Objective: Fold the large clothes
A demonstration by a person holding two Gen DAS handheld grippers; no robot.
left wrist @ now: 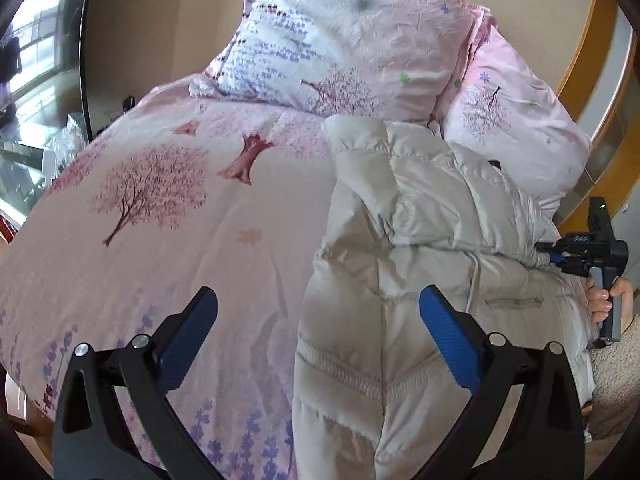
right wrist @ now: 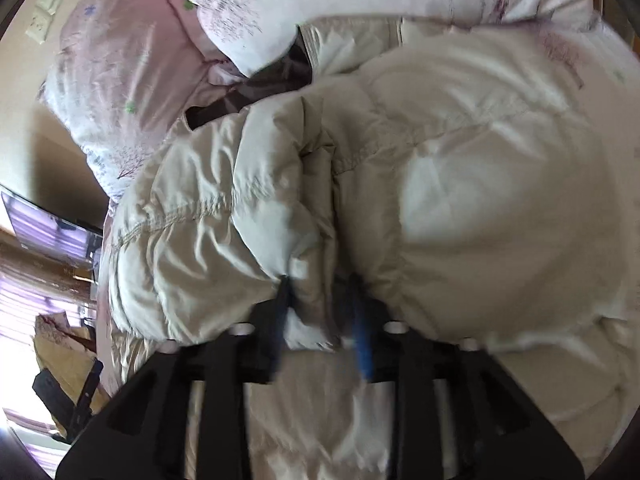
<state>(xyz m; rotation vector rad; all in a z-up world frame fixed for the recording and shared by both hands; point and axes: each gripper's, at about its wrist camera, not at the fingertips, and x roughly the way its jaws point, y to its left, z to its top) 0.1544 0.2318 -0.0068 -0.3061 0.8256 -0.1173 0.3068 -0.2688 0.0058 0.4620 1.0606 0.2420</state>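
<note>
The right gripper (right wrist: 320, 304) pinches a fold of a cream puffer jacket (right wrist: 460, 184) beside floral pillows (right wrist: 128, 80).

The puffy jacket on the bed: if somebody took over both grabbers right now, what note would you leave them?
Left gripper: open, holding nothing, over the jacket's near edge.
Right gripper: shut on a bunch of jacket fabric at its far side.
Jacket: cream, padded, lying crumpled on the floral duvet, its top end near the pillows.
Done: one side looks gathered inward; no neat fold yet.
Left: probably carry the pinched side across, flatten, then fold the length.
</note>
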